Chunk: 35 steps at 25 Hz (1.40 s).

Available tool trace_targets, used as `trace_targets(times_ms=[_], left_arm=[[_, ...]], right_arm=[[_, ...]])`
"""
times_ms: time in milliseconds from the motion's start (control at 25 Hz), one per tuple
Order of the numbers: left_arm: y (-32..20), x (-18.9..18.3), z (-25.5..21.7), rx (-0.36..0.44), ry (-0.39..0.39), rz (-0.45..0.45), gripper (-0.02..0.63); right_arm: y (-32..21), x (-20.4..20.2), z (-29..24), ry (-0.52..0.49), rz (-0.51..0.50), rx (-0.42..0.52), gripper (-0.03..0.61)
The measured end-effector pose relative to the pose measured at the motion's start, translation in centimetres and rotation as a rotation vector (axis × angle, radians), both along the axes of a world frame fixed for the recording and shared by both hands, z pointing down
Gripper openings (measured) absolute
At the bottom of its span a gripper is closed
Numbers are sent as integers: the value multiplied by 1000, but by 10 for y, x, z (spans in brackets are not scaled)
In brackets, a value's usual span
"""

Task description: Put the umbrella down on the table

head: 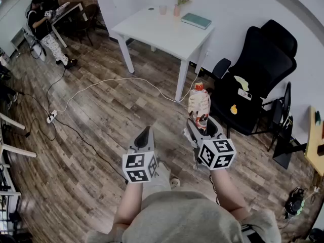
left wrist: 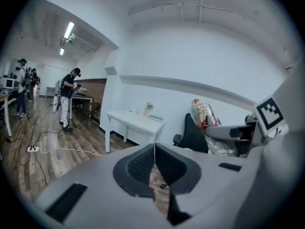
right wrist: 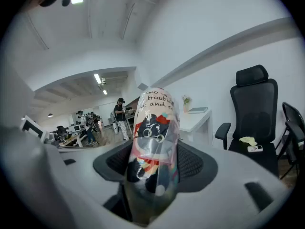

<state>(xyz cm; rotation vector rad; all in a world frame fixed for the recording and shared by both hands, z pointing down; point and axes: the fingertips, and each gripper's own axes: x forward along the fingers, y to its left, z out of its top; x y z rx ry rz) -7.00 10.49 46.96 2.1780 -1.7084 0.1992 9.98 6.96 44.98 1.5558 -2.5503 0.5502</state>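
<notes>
A folded umbrella in a printed cream and red cover sticks up and forward out of my right gripper, whose jaws are shut on its lower part. In the right gripper view the umbrella fills the gap between the dark pads. My left gripper hangs beside it on the left, shut with nothing in it; the left gripper view shows its pads meeting at a thin seam. The white table stands ahead, beyond a stretch of wooden floor.
On the table lie a green book, a small vase with flowers and a cup. A black office chair stands right of it. A white cable runs over the floor. A person stands at a far desk.
</notes>
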Motion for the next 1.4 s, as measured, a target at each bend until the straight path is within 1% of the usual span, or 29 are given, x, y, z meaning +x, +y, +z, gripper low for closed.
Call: trace_targets(times_ms=[120, 200, 440, 640, 800, 1120, 1400], left_arm=[[39, 17, -1, -5, 10, 14, 8], [56, 23, -3, 0, 11, 20, 8], [77, 36, -18, 32, 0, 55, 8], [86, 36, -24, 43, 2, 39, 8], [92, 38, -22, 44, 14, 24, 8], [91, 53, -22, 44, 19, 17, 8], [88, 63, -20, 47, 24, 17, 8]], right_arm=[[43, 11, -3, 2, 4, -3, 272], [63, 16, -6, -2, 10, 3, 271], [92, 26, -12, -7, 32, 22, 270], [103, 27, -15, 0, 8, 31, 270], [107, 26, -16, -36, -20, 31, 272], [102, 37, -20, -34, -38, 40, 272], [98, 39, -20, -41, -59, 46, 272]])
